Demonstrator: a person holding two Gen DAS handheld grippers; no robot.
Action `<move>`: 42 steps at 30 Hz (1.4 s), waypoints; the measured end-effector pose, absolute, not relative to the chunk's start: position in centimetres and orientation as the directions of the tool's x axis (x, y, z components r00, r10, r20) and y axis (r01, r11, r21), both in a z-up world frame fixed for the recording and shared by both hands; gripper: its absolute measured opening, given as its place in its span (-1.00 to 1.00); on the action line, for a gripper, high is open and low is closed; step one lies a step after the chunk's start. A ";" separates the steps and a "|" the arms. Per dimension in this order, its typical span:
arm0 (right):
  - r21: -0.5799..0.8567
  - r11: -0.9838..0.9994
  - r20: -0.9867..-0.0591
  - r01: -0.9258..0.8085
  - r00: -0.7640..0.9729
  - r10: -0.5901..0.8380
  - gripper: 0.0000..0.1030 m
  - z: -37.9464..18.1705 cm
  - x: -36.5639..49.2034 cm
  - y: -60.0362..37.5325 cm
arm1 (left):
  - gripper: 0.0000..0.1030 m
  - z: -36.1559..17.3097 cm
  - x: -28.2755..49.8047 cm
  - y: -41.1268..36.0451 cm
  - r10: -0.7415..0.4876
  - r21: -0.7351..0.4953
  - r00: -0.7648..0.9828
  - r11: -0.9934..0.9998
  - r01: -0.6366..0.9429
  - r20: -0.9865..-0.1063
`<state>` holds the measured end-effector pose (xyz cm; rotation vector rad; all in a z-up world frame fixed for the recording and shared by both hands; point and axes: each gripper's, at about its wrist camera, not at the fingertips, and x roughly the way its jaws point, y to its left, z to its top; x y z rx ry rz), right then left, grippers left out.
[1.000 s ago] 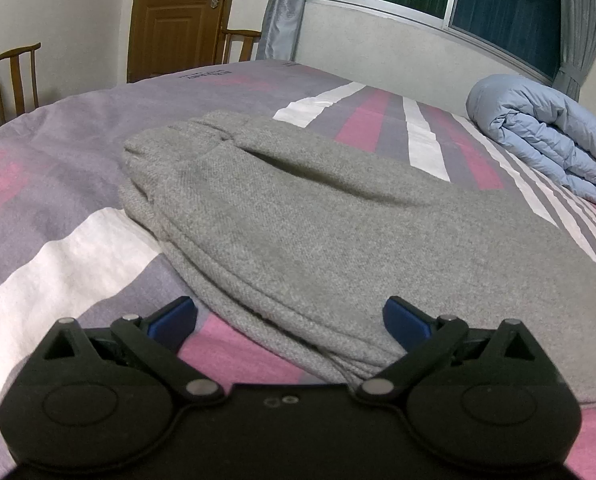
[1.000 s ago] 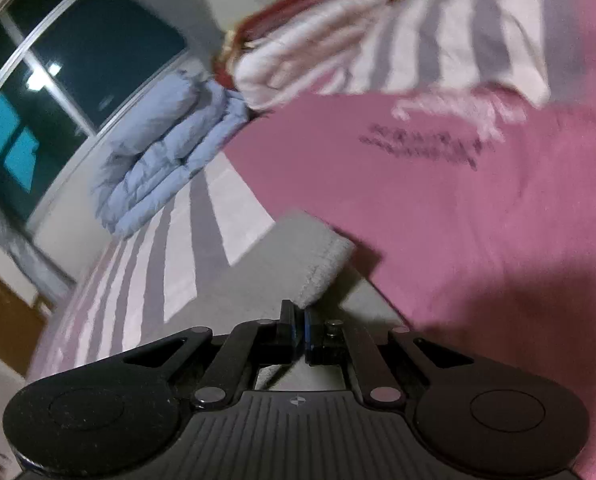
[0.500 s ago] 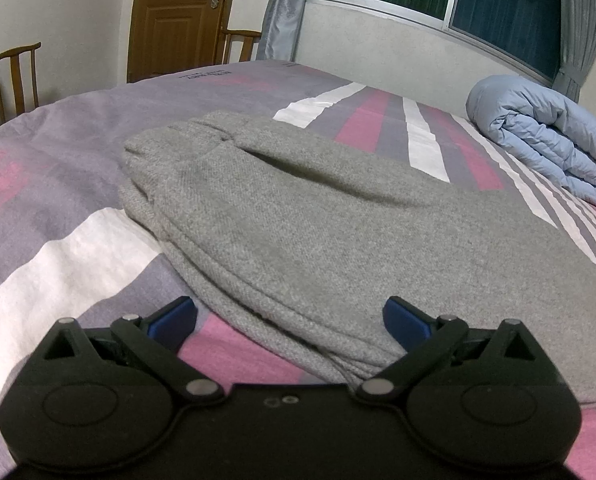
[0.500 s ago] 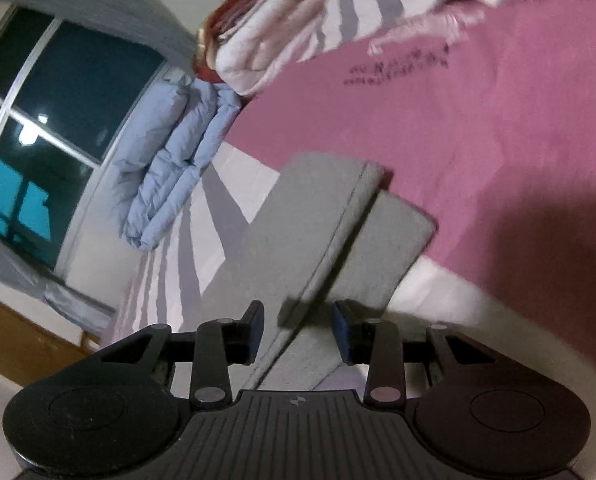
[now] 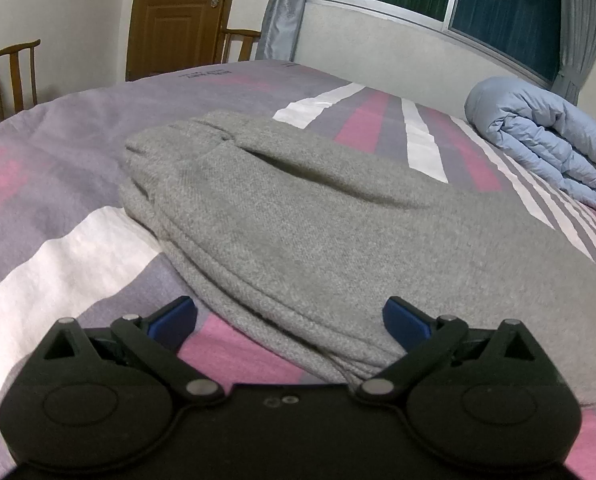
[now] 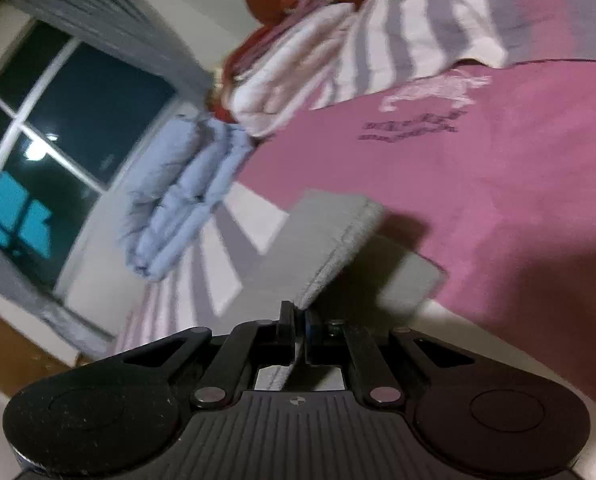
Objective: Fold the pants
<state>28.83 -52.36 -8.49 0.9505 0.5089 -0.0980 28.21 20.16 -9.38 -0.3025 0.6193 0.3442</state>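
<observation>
- The right gripper [image 6: 298, 316] has just snapped closed, and its jaws now pinch the hem of the upper leg of the grey pants [image 5: 318, 236], lifted clear of the lower leg.
- The left gripper [image 5: 290, 316] sits spread wide at 6 o'clock, jaws either side of the pants' near edge, pinching nothing.
- The pants lie lengthwise on the striped bedspread [image 5: 50, 264], waistband at 11 o'clock, blue quilt [image 5: 546, 140] at 2 o'clock.
- To fold well, the right hand should probably catch both hems together, then carry them level toward the waistband.
- No containers are in view.
</observation>
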 end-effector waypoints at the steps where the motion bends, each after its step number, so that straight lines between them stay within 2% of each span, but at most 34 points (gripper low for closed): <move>1: 0.730 0.596 -0.499 0.334 0.857 0.131 -0.90 -9.8 29.5 -52.4 | 0.84 -9.4 28.2 20.2 0.222 -0.172 0.761 0.900 -0.400 -0.609; 2: 0.730 0.580 -0.526 0.363 0.839 0.137 -0.91 -11.2 30.1 -52.6 | 0.84 -9.4 28.2 20.2 0.222 -0.172 0.761 0.900 -0.401 -0.610; 5: 0.762 0.538 -0.507 0.362 0.849 0.147 -0.86 -11.6 30.1 -52.7 | 0.84 -9.4 28.1 20.2 0.222 -0.174 0.762 0.899 -0.401 -0.609; 6: 0.751 0.557 -0.506 0.355 0.852 0.138 -0.65 -11.0 29.6 -52.5 | 0.84 -9.3 28.1 20.2 0.221 -0.176 0.763 0.899 -0.401 -0.608; 7: 0.739 0.575 -0.498 0.350 0.859 0.117 -0.53 -10.2 28.7 -52.2 | 0.84 -9.3 28.0 20.1 0.222 -0.176 0.764 0.899 -0.400 -0.606; 8: 0.734 0.586 -0.480 0.342 0.872 0.092 -0.29 -9.6 27.5 -51.8 | 0.84 -9.3 28.0 20.1 0.222 -0.175 0.766 0.900 -0.399 -0.603; 9: 0.725 0.604 -0.465 0.331 0.882 0.075 -0.23 -9.1 26.3 -51.1 | 0.84 -9.2 27.9 20.1 0.223 -0.176 0.767 0.900 -0.399 -0.602; 11: 0.732 0.613 -0.437 0.296 0.895 0.090 -0.23 -8.8 24.6 -49.5 | 0.82 -8.9 27.8 20.0 0.223 -0.175 0.766 0.900 -0.399 -0.603; 17: 0.852 0.509 -0.347 0.120 0.858 0.379 -0.23 -9.8 23.9 -40.1 | 0.77 -7.3 26.1 18.8 0.222 -0.162 0.793 0.914 -0.372 -0.567; 21: 0.884 0.457 -0.345 0.096 0.793 0.502 -0.23 -10.9 25.2 -34.5 | 0.82 -7.1 24.6 18.4 0.201 -0.175 0.798 0.918 -0.356 -0.568; 24: 0.904 0.416 -0.330 0.101 0.784 0.526 -0.23 -11.6 25.6 -32.9 | 0.86 -7.4 24.1 18.7 0.185 -0.176 0.793 0.922 -0.344 -0.581; 32: 0.912 0.377 -0.360 0.163 0.762 0.539 -0.23 -12.7 26.8 -32.7 | 0.88 -7.7 24.2 18.8 0.172 -0.171 0.799 0.931 -0.323 -0.576; 38: 0.909 0.388 -0.356 0.150 0.765 0.536 -0.24 -11.8 29.2 -31.5 | 0.89 -7.8 24.4 18.9 0.162 -0.178 0.798 0.931 -0.319 -0.580; 40: 0.896 0.417 -0.376 0.153 0.762 0.527 -0.88 -11.4 29.8 -30.8 | 0.89 -7.9 24.4 19.0 0.158 -0.179 0.799 0.932 -0.314 -0.581; 42: 0.887 0.445 -0.368 0.124 0.772 0.518 -0.90 -10.6 29.4 -30.5 | 0.89 -8.0 24.4 19.1 0.153 -0.180 0.799 0.933 -0.310 -0.582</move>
